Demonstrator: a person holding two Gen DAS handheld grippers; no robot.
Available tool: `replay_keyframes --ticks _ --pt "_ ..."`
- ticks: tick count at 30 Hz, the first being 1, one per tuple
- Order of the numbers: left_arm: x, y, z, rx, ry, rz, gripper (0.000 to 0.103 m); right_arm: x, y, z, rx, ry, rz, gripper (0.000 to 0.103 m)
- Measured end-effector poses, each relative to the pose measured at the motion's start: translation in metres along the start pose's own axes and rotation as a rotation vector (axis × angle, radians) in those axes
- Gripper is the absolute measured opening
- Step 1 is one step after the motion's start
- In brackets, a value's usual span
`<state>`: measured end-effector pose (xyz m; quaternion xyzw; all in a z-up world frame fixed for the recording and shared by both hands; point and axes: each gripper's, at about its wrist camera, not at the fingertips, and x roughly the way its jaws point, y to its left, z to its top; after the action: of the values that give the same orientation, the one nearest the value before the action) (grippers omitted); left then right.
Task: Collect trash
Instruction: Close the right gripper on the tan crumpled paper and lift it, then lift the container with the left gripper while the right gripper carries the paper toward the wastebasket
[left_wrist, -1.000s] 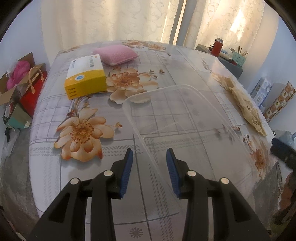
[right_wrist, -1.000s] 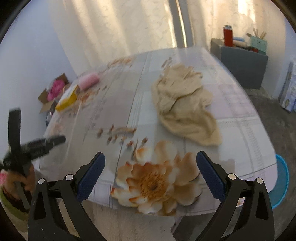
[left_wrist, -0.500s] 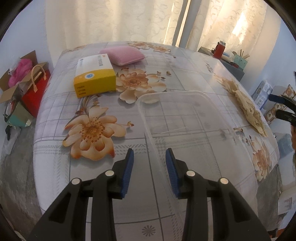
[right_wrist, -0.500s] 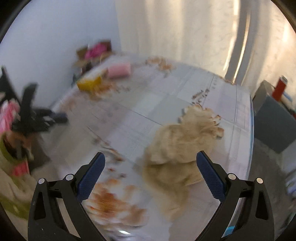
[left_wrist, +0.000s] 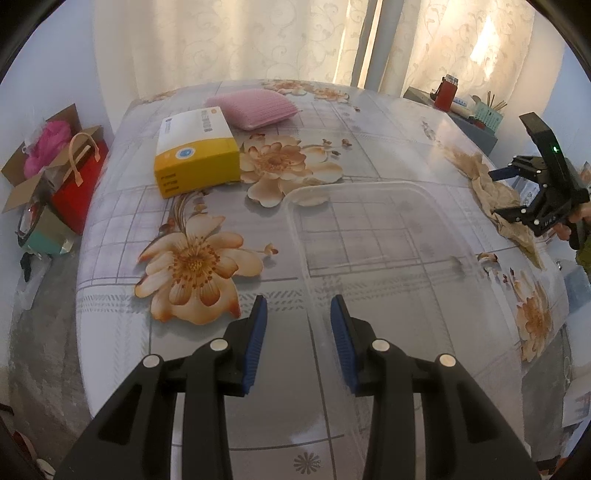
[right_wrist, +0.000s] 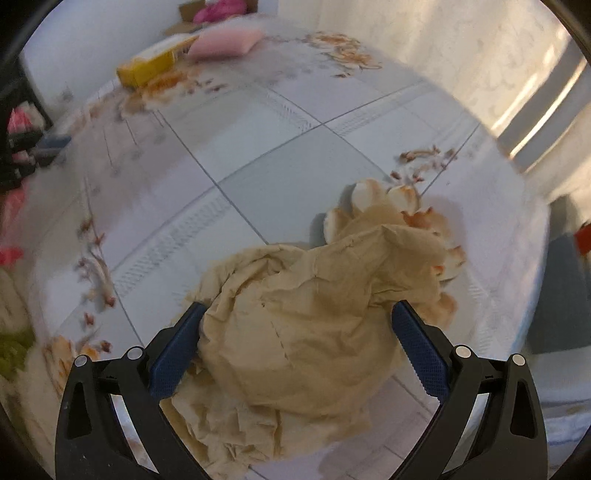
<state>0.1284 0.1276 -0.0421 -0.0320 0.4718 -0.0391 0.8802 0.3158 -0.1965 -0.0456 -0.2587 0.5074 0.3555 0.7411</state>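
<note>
The right tool (right_wrist: 297, 314) stands wide apart around the crumpled paper (right_wrist: 314, 317). The left tool (left_wrist: 295, 314) is half apart over the clear container's (left_wrist: 369, 236) rim at 6 o'clock, not pressing it.

Left black gripper with blue pads (left_wrist: 297, 332): tilted downward; jaws partly apart; pads pressing nothing
Right black gripper with blue pads (right_wrist: 297, 341): pointed steeply down; jaws wide apart; pads clamping nothing
</note>
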Motion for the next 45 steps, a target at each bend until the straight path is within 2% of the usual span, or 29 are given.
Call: replay_keyframes --ticks 2,4,7,9,10,13,14,16,19,20,22,24,25,27,28,34,45 --pt "0.001 0.0 0.0 0.003 -0.001 0.003 0.035 0.0 -0.005 -0.004 0.055 -0.011 0.028 0.094" --pt "0.001 -0.001 0.0 0.005 -0.002 0.007 0.035 -0.002 -0.006 -0.009 0.102 -0.031 0.017 0.092" --pt "0.001 -0.001 -0.001 0.004 -0.004 0.002 0.035 -0.009 -0.002 -0.017 0.194 -0.055 -0.013 0.078" --pt "0.0 -0.002 -0.002 0.008 -0.007 0.004 0.035 -0.014 0.0 -0.02 0.25 -0.063 -0.027 0.06" --pt "0.0 -0.003 -0.003 0.01 -0.009 0.002 0.035 -0.016 0.002 -0.022 0.278 -0.066 -0.033 0.056" --pt "0.0 -0.004 -0.004 0.011 -0.013 -0.001 0.035 -0.022 0.007 -0.027 0.363 -0.068 -0.057 0.031" --pt "0.0 -0.004 -0.004 0.011 -0.014 -0.001 0.035 -0.023 0.006 -0.028 0.406 -0.068 -0.053 0.018" --pt "0.001 -0.005 -0.005 0.014 -0.014 0.0 0.035 -0.025 0.003 -0.03 0.491 -0.072 -0.024 0.012" --pt "0.001 -0.005 -0.005 0.006 -0.018 -0.005 0.035 -0.036 -0.007 -0.036 0.654 -0.132 0.082 0.01" --pt "0.001 -0.005 -0.006 0.004 -0.02 -0.003 0.034 -0.043 -0.011 -0.041 0.734 -0.172 0.158 0.01" --pt "0.001 -0.005 -0.006 0.001 -0.026 0.002 0.029 -0.052 -0.015 -0.053 0.873 -0.238 0.298 0.009" --pt "0.001 -0.003 -0.007 -0.011 -0.031 0.0 0.021 -0.056 -0.015 -0.061 0.962 -0.28 0.39 0.009" --pt "0.0 -0.002 -0.008 -0.022 -0.033 -0.008 0.017 -0.055 -0.011 -0.057 0.983 -0.29 0.405 0.009" --pt "0.001 0.001 -0.008 -0.043 -0.033 -0.027 0.003 -0.063 -0.001 -0.065 1.002 -0.315 0.383 0.009" --pt "0.001 0.003 -0.008 -0.056 -0.033 -0.04 0.001 -0.065 0.005 -0.067 0.998 -0.32 0.362 0.009" --pt "-0.004 0.005 -0.009 -0.1 -0.045 -0.106 0.0 -0.074 0.021 -0.085 1.054 -0.379 0.372 0.009" --pt "-0.032 -0.021 -0.004 -0.09 -0.11 -0.194 0.0 -0.1 0.037 -0.109 1.115 -0.483 0.362 0.009"
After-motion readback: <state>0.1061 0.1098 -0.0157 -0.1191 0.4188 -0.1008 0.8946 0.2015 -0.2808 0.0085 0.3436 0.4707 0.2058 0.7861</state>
